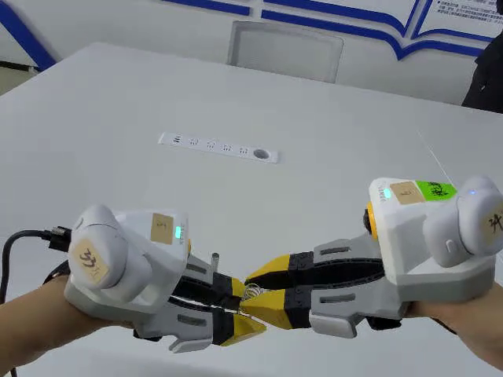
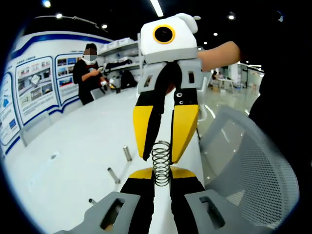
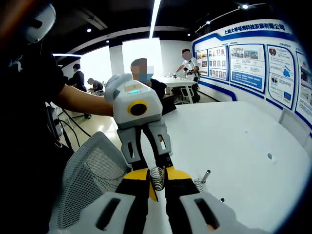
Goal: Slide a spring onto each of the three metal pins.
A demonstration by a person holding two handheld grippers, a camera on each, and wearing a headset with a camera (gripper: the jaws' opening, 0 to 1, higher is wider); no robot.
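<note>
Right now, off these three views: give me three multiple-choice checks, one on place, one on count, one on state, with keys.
1. Where is the power strip in the head view?
A. On the table, beyond the left tongs and right tongs
B. Under a person's sleeve
C. Hanging off the near edge

2. How many metal pins stand in the left gripper view?
A. One
B. Three
C. Five

3. What state is the spring in?
A. Lying flat on the table
B. Seated on a pin
C. Held in the air between the tips of both tongs

Key: 1 A, the strip lies mid-table, farther off than the meeting tongs. 2 B, three upright pins stand in a row to the left of the left tongs. 3 C, the coil runs from the left tongs up into the right tongs, clear of the table.
</note>
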